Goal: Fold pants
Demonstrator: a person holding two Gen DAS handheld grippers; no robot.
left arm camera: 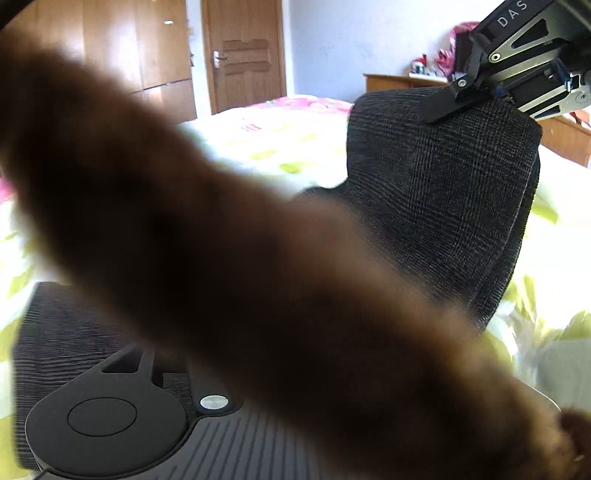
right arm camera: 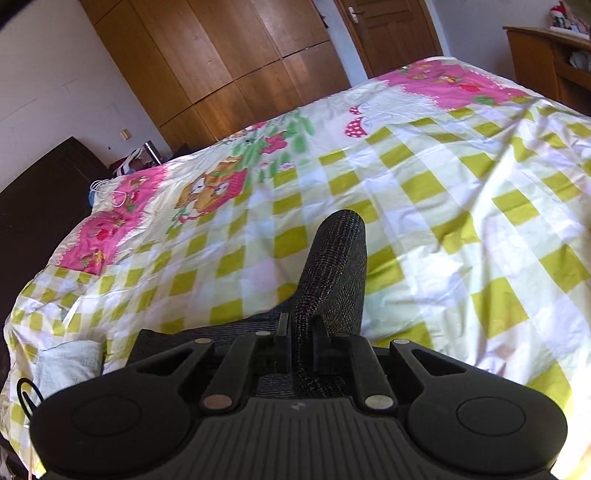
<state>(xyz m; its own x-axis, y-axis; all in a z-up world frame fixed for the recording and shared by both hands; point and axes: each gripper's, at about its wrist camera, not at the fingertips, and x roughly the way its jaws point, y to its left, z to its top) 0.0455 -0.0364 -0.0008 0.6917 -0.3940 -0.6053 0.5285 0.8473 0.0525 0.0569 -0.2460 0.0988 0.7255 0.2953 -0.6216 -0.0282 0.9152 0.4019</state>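
Note:
The pants (left arm camera: 443,177) are dark grey plaid fabric. In the left wrist view they hang lifted over the bed, and the right gripper (left arm camera: 476,92) pinches their top edge at upper right. A blurred brown fold of the pants (left arm camera: 240,266) lies close across the lens and hides the left gripper's fingers. In the right wrist view my right gripper (right arm camera: 301,332) is shut on an upright fold of the pants (right arm camera: 332,266), which rises between the jaws.
The bed (right arm camera: 443,192) has a yellow-green checked sheet with pink cartoon patches. A wooden wardrobe (right arm camera: 221,62) and door (right arm camera: 388,29) stand behind it. A dark headboard (right arm camera: 40,206) is at left, a wooden desk (right arm camera: 546,62) at right.

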